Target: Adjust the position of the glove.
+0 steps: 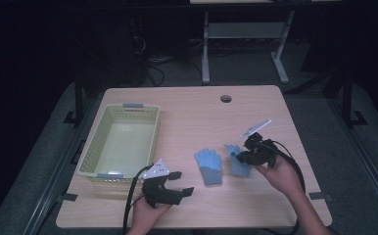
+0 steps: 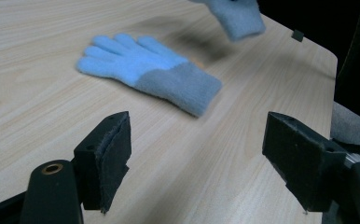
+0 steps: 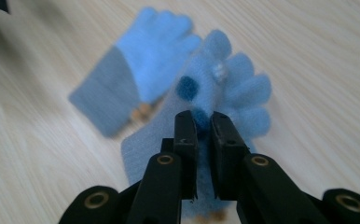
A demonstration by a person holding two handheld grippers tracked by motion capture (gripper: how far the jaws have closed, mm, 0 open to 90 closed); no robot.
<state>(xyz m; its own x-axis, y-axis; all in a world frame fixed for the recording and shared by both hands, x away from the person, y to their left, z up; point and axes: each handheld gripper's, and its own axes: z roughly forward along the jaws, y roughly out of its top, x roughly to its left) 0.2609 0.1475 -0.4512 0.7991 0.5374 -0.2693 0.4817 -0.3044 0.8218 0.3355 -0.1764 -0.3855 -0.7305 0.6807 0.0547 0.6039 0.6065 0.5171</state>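
Two light-blue knit gloves with grey cuffs are on the wooden table [image 1: 197, 115]. One glove [image 1: 208, 165] [image 2: 150, 72] [image 3: 141, 60] lies flat, fingers pointing away from the person. My left gripper [image 1: 183, 182] [image 2: 197, 154] is open wide just short of its cuff, with nothing between the jaws. My right gripper [image 1: 239, 155] [image 3: 201, 123] is shut on the second glove [image 1: 239, 167] [image 3: 234, 88], which carries dark blue dots and a small white one. This glove [image 2: 236, 16] hangs a little above the table, to the right of the flat one.
A pale green plastic basket [image 1: 95, 142] with grey handles stands at the table's left, nothing visible inside. A round cable hole [image 1: 225, 98] sits near the far edge. Beyond the table stand desk legs [image 1: 205, 49] and cables on a dark floor.
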